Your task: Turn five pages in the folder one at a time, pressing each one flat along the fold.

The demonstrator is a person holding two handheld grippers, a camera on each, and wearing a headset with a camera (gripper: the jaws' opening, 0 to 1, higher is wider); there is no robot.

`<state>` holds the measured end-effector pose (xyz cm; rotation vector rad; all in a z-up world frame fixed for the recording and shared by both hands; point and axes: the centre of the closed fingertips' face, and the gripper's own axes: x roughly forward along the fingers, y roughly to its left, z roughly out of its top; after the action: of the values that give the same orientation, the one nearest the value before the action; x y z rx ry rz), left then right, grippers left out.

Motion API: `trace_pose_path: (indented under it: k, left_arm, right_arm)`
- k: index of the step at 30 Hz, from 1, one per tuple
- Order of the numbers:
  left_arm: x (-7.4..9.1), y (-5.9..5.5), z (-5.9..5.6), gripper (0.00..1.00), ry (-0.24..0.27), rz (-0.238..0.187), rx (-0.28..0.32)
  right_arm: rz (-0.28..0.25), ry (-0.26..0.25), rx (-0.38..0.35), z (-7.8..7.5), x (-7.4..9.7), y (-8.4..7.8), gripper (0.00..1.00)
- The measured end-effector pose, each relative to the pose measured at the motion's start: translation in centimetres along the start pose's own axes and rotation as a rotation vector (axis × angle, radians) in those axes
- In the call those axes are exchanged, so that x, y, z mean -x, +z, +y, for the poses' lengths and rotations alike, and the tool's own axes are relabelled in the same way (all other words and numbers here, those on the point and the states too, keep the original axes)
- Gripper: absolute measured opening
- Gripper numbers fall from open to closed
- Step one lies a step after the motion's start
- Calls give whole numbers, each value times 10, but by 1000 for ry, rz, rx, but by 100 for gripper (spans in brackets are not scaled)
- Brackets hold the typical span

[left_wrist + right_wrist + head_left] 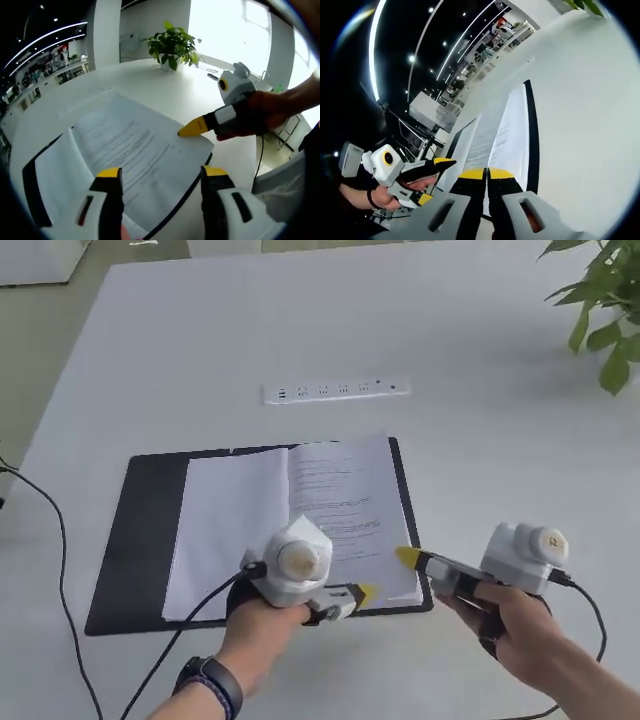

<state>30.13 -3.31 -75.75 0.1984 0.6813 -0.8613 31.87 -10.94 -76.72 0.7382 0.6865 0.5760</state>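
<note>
Left claw (162, 172) apart over folder (150, 540) near edge | right claw (487, 174) together, at page (340, 500) edge

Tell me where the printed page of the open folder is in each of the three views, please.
Head view: printed page at centre, right half of the folder.
Left gripper view: printed page across the centre, above the open jaws.
Right gripper view: narrow strip above the shut jaws.
Shared landmark: the black edge along the page.
</note>
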Motion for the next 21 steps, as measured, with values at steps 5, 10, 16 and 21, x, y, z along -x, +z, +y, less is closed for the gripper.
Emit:
trace_pose_path:
  k: [5, 10, 16, 21]
  left_arm:
    - [14, 0, 15, 63, 23, -18, 18]
    - [27, -1, 33, 64, 50, -29, 27]
    - [47, -1, 53, 66, 86, -56, 49]
    - [63, -7, 67, 67, 114, -67, 66]
  right_arm:
    - [-6, 8, 13, 9, -3, 2, 0]
    - [-13, 29, 33, 25, -9, 5, 0]
    - [-5, 67, 61, 49, -20, 8, 0]
    - [0, 100, 80, 67, -28, 11, 0]
